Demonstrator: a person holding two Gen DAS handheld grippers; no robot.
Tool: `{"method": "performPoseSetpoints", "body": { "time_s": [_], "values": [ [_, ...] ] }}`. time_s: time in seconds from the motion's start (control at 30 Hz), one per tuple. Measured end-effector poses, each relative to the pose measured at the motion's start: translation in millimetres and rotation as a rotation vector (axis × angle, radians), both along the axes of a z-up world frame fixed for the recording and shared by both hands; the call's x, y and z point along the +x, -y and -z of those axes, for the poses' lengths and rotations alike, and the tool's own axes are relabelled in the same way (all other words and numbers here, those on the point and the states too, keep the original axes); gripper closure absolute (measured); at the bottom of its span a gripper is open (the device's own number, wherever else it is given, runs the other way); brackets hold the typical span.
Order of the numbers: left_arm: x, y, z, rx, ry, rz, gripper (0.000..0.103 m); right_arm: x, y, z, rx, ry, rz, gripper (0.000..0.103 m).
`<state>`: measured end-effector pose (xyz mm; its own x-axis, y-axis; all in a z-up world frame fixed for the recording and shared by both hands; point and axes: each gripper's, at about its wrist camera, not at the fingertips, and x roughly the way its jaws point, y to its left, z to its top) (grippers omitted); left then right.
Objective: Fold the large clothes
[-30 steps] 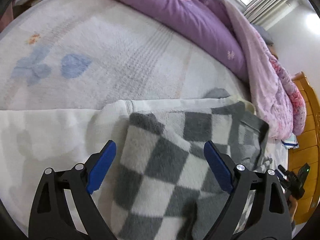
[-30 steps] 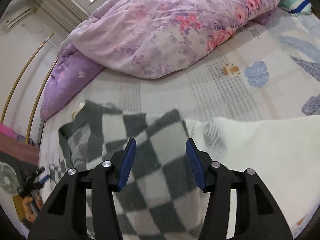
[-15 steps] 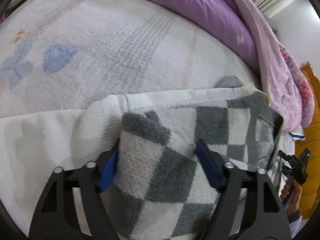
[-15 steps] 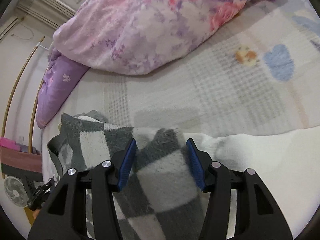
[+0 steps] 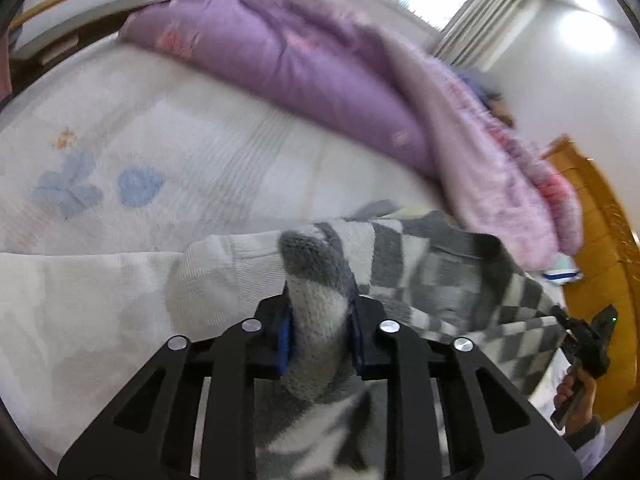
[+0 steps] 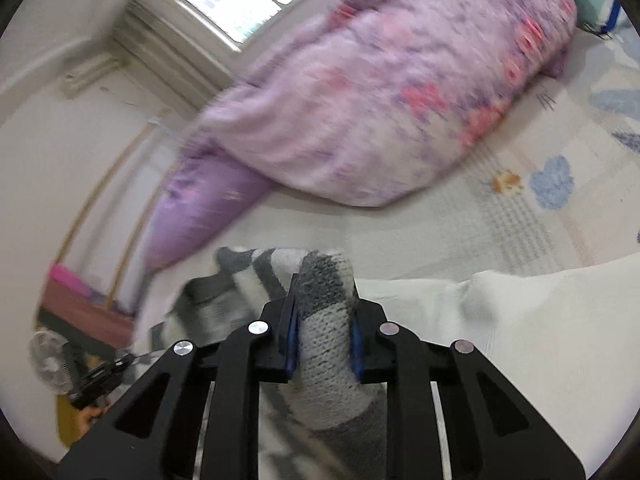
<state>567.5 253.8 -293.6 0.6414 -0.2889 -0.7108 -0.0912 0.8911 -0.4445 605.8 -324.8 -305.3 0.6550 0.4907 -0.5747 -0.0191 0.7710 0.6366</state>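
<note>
A grey-and-white checkered fleece garment [image 5: 432,264] lies on the bed on top of a white knitted cloth [image 5: 100,292]. My left gripper [image 5: 320,332] is shut on a bunched edge of the checkered garment and holds it lifted off the bed. My right gripper [image 6: 324,332] is shut on another bunched edge of the same garment [image 6: 324,292], also raised. The garment hangs stretched between the two grippers. The other gripper and a hand show at the right edge of the left wrist view [image 5: 584,344].
A purple quilt [image 5: 288,64] and a pink floral quilt [image 6: 384,104] are piled along the far side of the bed. The bedsheet [image 5: 168,140] has blue prints. A wooden headboard [image 5: 600,216] stands at right. A fan [image 6: 52,364] stands beside the bed.
Both grippers have closed on the checkered garment's edge and lifted it off the bed. Both views have tilted up toward the quilts and window.
</note>
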Motion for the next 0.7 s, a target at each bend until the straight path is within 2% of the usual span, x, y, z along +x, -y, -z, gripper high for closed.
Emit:
{"method": "performPoseSetpoints", "body": {
  "time_s": [0.07, 0.13, 0.23, 0.37, 0.53, 0.57, 0.63, 0.7],
  "values": [
    [-22.9, 6.1, -21.1, 0.003, 0.033, 0.029, 0.086, -23.9, -4.5, -24.4, 0.003, 0.034, -0.028, 0.085],
    [-50.7, 14.0, -41.4, 0.060, 0.063, 0.056, 0.087, -51.5, -8.2, -46.7, -0.003, 0.059, -0.046, 0.085],
    [-85.9, 20.6, -59.6, 0.106, 0.080, 0.069, 0.087, -93.0, -11.0, -71.3, -0.011, 0.082, -0.065, 0.085],
    [-144.3, 16.2, -74.2, 0.065, 0.105, 0.058, 0.087, -156.7, -11.0, -89.5, -0.030, 0.082, -0.083, 0.085],
    [-219.5, 13.9, -73.2, 0.046, 0.117, 0.050, 0.087, -235.8, -3.9, -90.1, -0.067, 0.089, -0.084, 0.085],
    [-238.1, 14.4, -69.4, 0.050, 0.117, 0.048, 0.087, -256.5, -3.1, -87.9, -0.092, 0.089, -0.083, 0.085],
    [-274.0, 12.1, -57.0, 0.008, 0.103, 0.035, 0.087, -286.4, -2.4, -80.6, -0.125, 0.082, -0.092, 0.085],
    [-301.0, 12.4, -44.9, 0.020, 0.084, 0.039, 0.087, -317.8, -1.0, -68.2, -0.153, 0.066, -0.091, 0.085]
  ]
}}
